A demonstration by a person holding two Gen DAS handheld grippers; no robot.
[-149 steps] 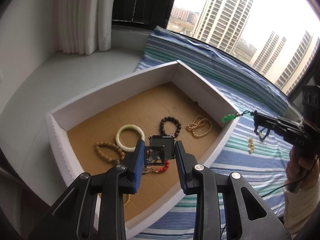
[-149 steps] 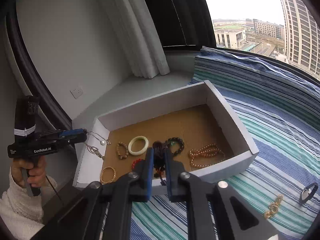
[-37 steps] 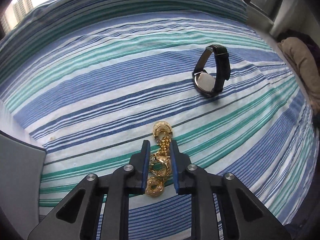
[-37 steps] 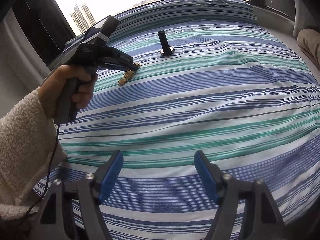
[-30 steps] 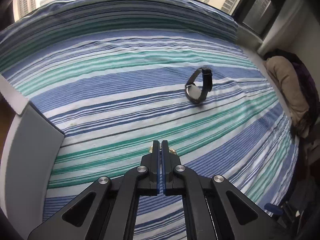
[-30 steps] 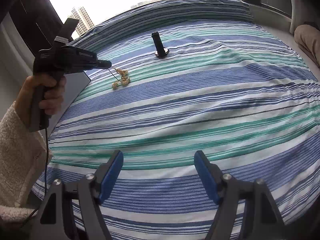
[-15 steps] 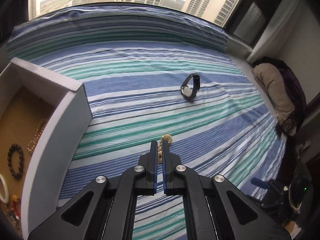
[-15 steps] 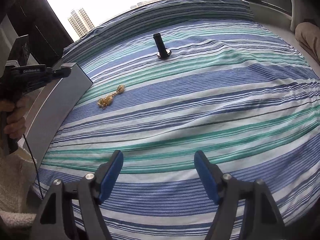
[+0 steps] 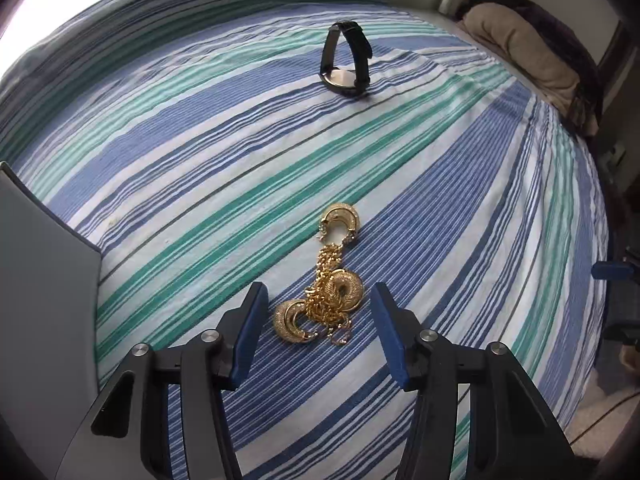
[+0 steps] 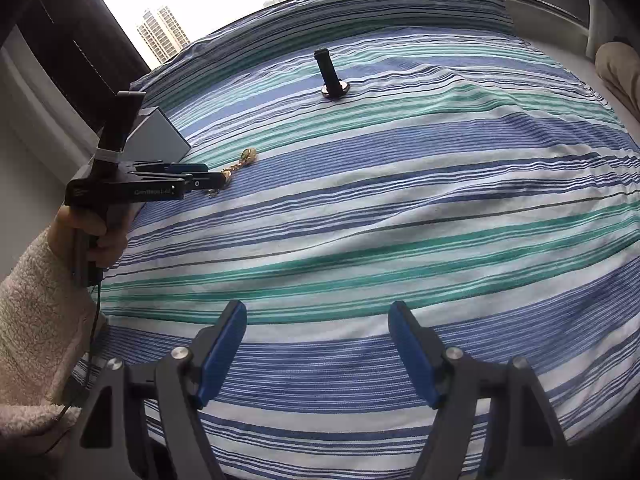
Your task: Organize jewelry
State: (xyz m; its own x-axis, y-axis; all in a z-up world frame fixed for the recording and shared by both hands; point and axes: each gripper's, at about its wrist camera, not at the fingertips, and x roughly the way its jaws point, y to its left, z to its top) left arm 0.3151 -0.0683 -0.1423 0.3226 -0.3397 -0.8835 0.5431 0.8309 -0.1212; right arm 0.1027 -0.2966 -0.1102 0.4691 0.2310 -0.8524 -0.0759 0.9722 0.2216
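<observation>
Just one gold chain (tangled), one black watch

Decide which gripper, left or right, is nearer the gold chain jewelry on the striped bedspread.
Left. The left gripper straddles the gold chain jewelry, its jaws opening around it without touching. The right gripper hovers open over bare bedspread, well away.

Box cut off at left edge.

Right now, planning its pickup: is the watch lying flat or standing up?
Standing: the watch rests on its face, strap looped upward.
</observation>
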